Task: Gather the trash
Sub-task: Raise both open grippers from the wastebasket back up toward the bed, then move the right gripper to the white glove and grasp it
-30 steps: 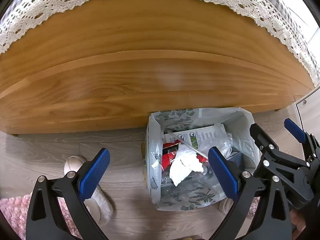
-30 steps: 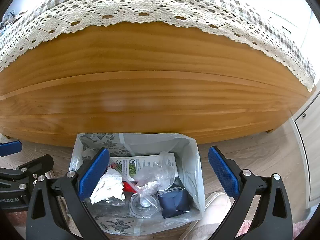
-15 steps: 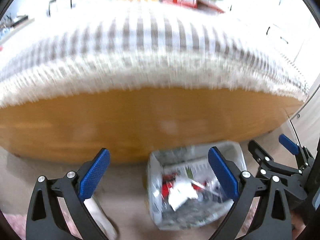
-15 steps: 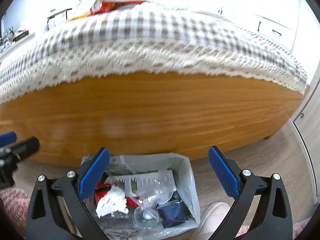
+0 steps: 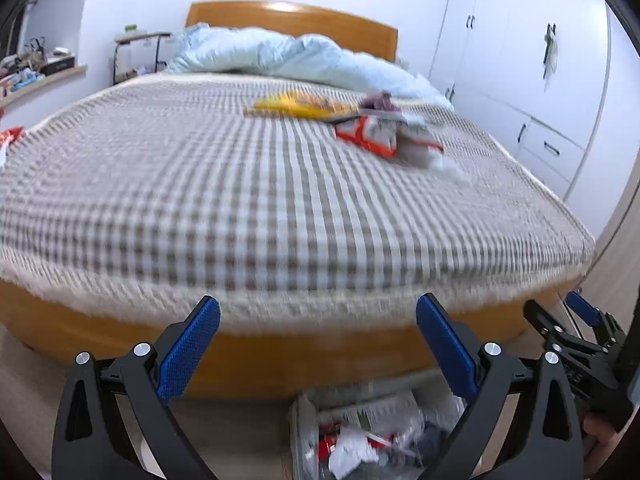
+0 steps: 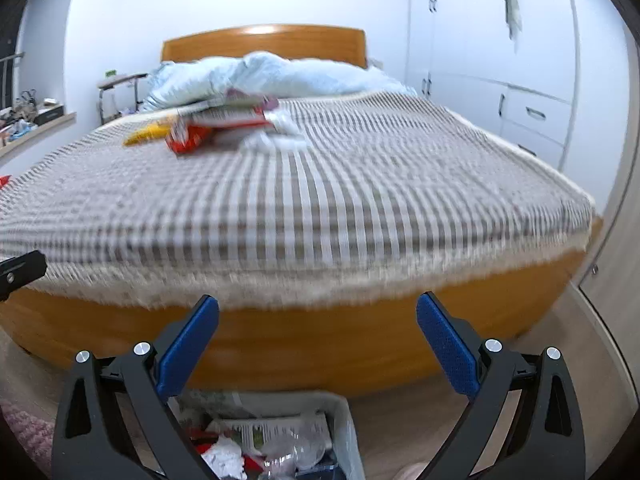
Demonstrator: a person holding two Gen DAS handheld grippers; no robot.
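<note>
Wooden-framed bed with grey-and-white checked cover [image 5: 248,184] fills both views. The litter pile on it, a yellow wrapper [image 5: 300,105], a red-and-white packet [image 5: 370,136] and crumpled white paper [image 6: 276,140], lies far across the mattress, ahead of both tools and beyond reach from here. Its long axis runs crosswise. It sits right of centre for the left gripper [image 5: 318,350], left of centre for the right gripper [image 6: 318,350]; neither clearly nearer. Both spread wide, empty. Bag-lined white bin [image 6: 344,428], part full, stands on the floor below. Views blurred.
</note>
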